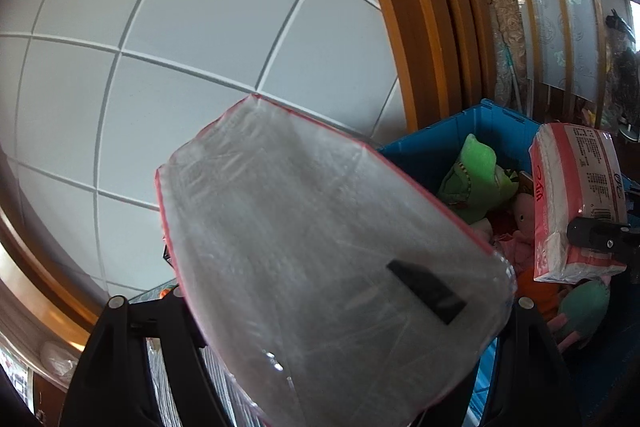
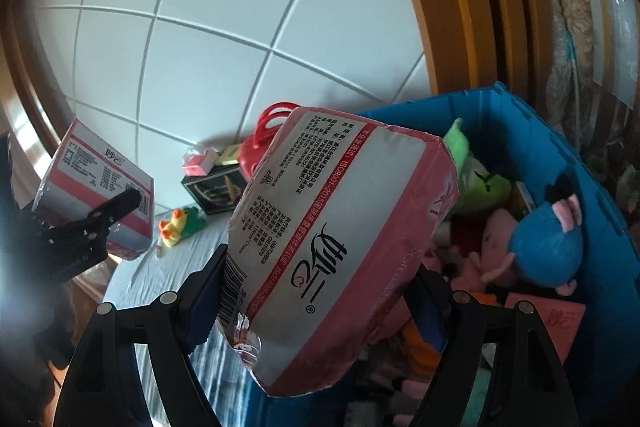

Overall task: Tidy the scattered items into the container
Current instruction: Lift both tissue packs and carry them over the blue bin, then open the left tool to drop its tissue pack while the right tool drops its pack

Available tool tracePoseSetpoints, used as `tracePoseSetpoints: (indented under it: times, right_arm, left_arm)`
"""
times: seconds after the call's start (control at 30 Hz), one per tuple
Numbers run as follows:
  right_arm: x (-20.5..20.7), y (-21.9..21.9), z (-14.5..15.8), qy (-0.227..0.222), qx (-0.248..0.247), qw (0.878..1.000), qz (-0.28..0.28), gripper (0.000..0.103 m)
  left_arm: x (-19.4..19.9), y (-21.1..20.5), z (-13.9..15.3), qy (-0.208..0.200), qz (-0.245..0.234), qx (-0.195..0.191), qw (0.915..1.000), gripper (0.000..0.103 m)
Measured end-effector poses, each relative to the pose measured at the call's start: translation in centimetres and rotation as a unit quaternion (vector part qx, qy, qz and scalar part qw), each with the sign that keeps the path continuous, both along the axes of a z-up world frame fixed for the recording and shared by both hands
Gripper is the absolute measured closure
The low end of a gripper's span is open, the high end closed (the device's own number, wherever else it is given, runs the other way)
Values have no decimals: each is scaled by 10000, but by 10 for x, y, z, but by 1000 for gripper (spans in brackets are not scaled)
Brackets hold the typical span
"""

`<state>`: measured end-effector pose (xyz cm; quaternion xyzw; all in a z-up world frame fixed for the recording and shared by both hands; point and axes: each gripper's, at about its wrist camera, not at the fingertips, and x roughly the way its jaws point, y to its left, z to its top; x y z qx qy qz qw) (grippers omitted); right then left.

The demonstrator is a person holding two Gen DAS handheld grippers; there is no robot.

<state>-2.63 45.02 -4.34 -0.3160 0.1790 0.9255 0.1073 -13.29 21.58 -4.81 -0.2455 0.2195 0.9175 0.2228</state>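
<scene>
Carrying one tissue pack per hand toward the blue bin. Left gripper (image 1: 320, 307) is clamped on a tissue pack (image 1: 320, 247) held broadside, the clear wrap face filling its view; right gripper (image 2: 320, 307) is clamped on a second tissue pack (image 2: 344, 235), pink and white with printed text, gripped across its short width near the lower end. Each pack also shows in the other camera, held in the air beside the bin.

Handling, judged: both packs look light and soft, compressible under the pads, with slick glossy film that could slide if the squeeze is loose. Best hold is across the middle of the narrow sides, not the crimped end seam, which would just fold. Not fragile, so a drop into the bin should be fine.

Blue bin (image 2: 560, 131) sits ahead and to the right of the right gripper, open-topped and already fairly full: green plush (image 2: 476, 175), blue plush (image 2: 544, 247), pink plush (image 2: 496, 239), some flat red pieces lower down. Free room looks tight, so the packs likely land on top of the toys.

Beyond the right pack, on the cloth-covered surface (image 2: 192, 255), still loose: red basket (image 2: 264, 143), dark box (image 2: 216, 187), small pink box (image 2: 198, 163), yellow-green toy (image 2: 180, 223).
</scene>
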Motion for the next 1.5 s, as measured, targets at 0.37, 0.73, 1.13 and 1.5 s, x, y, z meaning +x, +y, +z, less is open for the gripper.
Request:
tracePoseSetpoints:
  times: [0.37,0.73,1.13,1.5]
  right_arm:
    - [50,60,-6,-228,222,9966,-756,23]
    - [100,101,-19,-555,125,9869,-1507,22]
    - [107,104,-18,-571,277,9822,-1769,0]
    - [89,88,-12,-437,173,9888,-1418,0]
  left_arm:
    - [-18,105,0,-242,-896,-3,9957,28]
    - [-29,186,-1,-432,-1543,-140,9870,28]
    - [-42,212,6,-628,-1621,-4,9848,1]
    - [-52,149,5,-643,-1232,128,9902,1]
